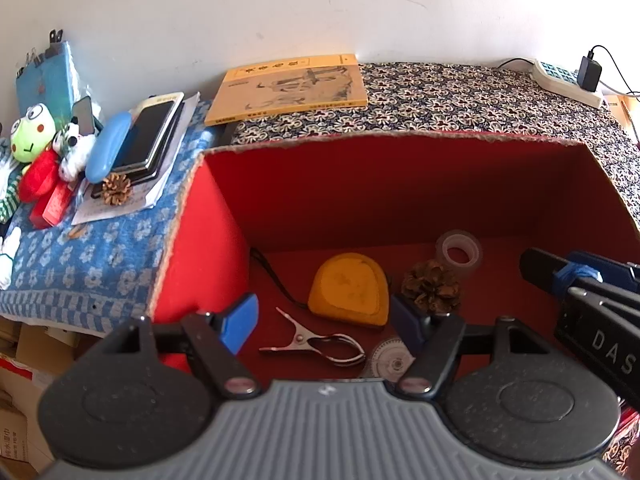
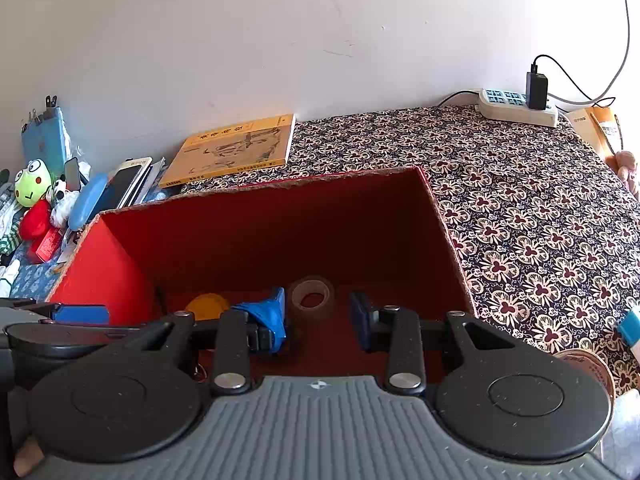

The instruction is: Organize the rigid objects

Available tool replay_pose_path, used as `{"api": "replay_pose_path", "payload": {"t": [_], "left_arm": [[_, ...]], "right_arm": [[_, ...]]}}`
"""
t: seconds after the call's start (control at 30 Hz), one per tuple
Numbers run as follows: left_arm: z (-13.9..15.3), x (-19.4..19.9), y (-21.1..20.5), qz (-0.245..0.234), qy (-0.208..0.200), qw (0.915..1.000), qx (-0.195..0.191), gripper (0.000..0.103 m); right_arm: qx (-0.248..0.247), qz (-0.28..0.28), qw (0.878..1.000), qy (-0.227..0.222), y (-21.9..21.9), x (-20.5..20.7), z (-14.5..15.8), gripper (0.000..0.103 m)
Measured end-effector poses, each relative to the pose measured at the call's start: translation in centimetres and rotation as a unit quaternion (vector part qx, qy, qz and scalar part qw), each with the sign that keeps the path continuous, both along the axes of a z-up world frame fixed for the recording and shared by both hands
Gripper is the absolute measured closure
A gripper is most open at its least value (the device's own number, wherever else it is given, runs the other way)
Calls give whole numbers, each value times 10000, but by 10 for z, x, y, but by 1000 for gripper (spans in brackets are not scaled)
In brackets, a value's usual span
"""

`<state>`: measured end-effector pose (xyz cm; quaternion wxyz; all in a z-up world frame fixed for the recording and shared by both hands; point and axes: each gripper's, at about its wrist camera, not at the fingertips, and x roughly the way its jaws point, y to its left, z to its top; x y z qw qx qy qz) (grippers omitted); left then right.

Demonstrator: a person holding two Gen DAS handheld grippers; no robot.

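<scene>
Left wrist view shows us the red box [image 1: 224, 216] on the counter [image 1: 460, 92], holding tape measure [image 1: 350, 288], pinecone [image 1: 431, 286], tape roll [image 1: 459, 253] and clip [image 1: 316, 346]; our left gripper [image 1: 324, 322] and right gripper [image 2: 318, 316] hang above it, fingers apart, empty.

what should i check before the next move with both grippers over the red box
1. Left gripper jaws apart and holding nothing: ok.
2. Right gripper jaws apart and holding nothing: ok.
3. Yellow rounded tape measure, brown pine cone, clear tape roll and silver metal spring clip lying on the floor of the red cardboard box: ok.
4. Grippers clear of each other: cannot tell; the right one sits close at the left view's right edge.
5. Second brown pine cone outside the box on the blue patterned cloth: not ok if it belongs inside.
</scene>
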<state>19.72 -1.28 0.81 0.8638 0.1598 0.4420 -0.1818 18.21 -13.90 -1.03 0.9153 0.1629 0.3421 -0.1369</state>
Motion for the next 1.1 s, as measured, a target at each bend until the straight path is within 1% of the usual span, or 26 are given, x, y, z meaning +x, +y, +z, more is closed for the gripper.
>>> {"api": "replay_pose_path", "payload": {"t": [0.73, 0.9, 1.0, 1.1], "left_arm": [[-2, 2, 2, 6, 71, 9999, -74, 31], [-1, 1, 3, -17, 23, 9999, -120, 36], [-1, 3, 4, 1, 78, 9998, -178, 36], [-2, 4, 3, 15, 118, 9998, -141, 35]], "right_arm": [[55, 59, 9999, 93, -2, 5, -7, 84], [43, 57, 10000, 61, 0, 3, -6, 84], [26, 55, 10000, 39, 1, 2, -4, 84], [33, 45, 10000, 60, 2, 1, -5, 84]]}}
